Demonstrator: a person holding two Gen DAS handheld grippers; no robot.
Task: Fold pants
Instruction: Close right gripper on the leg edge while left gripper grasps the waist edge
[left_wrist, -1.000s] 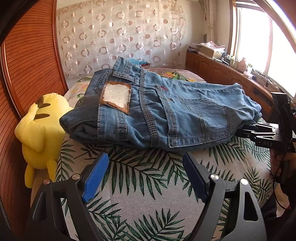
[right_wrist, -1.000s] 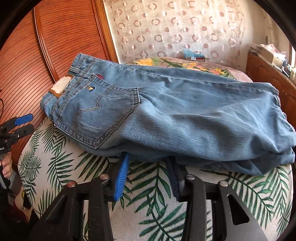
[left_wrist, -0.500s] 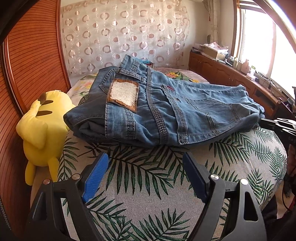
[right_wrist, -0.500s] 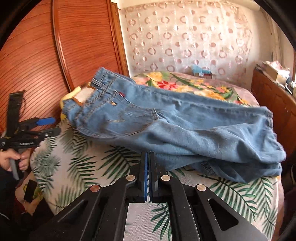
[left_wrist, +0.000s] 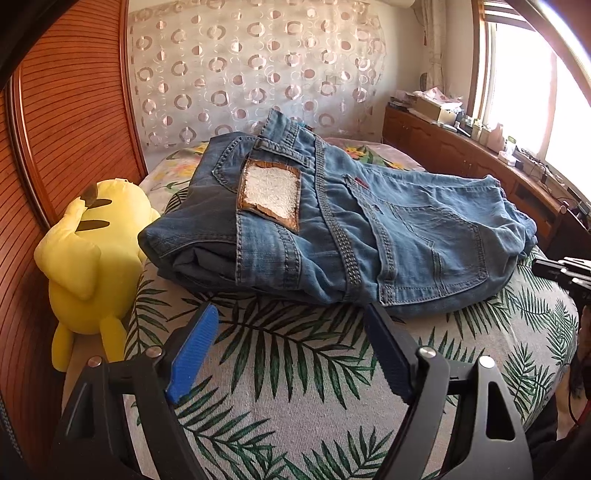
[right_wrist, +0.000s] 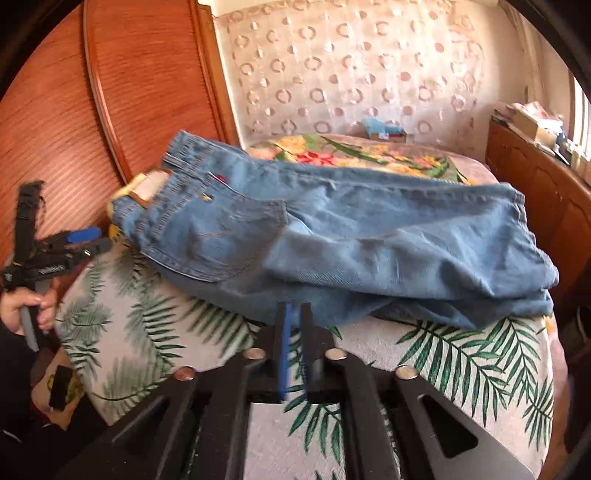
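Sunlit bedroom: folded jeans (left_wrist: 354, 236) lie on the palm-leaf bedspread (left_wrist: 280, 369), apparently finished. Left gripper (left_wrist: 291, 354) hovers short of them, jaws apart and just closing slightly; right gripper (right_wrist: 293, 345) hangs clear, jaws reopening to a narrow empty gap.
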